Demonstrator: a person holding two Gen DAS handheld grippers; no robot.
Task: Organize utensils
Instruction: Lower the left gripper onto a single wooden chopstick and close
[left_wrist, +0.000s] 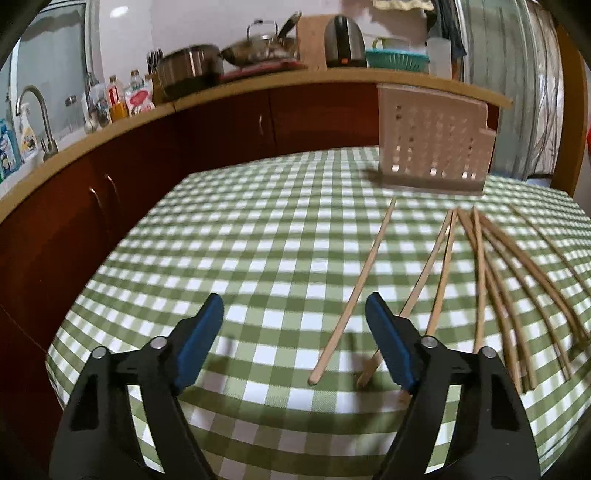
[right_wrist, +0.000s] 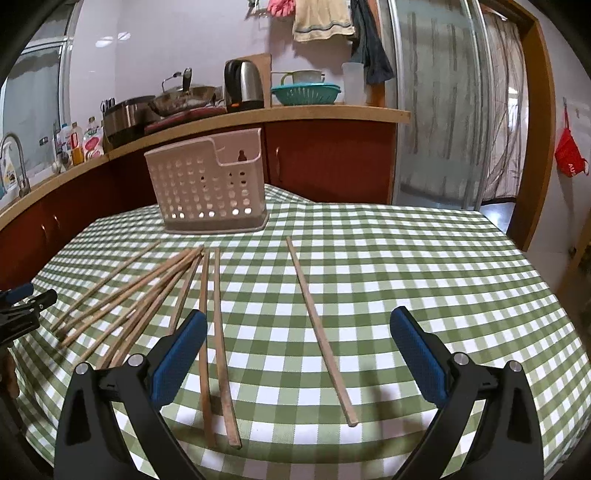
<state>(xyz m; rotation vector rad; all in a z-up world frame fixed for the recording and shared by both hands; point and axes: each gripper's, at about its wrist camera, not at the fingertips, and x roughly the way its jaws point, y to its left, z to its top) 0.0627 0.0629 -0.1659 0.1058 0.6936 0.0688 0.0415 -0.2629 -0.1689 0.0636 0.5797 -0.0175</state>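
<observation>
Step in hand: nothing is being carried yet; both grippers are hovering above the green-and-white checked tablecloth (right_wrist: 406, 258), lining up a first pick.
Left gripper (left_wrist: 295, 317): jaws spread wide, gripping nothing.
Right gripper (right_wrist: 299, 336): jaws spread wide, empty, straddling the lone wooden chopstick (right_wrist: 319, 332).
Fanned wooden chopsticks (right_wrist: 140, 299): lying loose on the cloth, beside the lone one.
Pale perforated plastic holder (right_wrist: 207, 184): standing upright at the far edge, apparently empty.
Next move: probably lowering the right gripper and closing across the lone stick.

Matt wooden chopsticks (right_wrist: 320, 328) lie on checked cloth over the tabletop (right_wrist: 406, 266), beside a smooth perforated plastic basket (right_wrist: 207, 184).
</observation>
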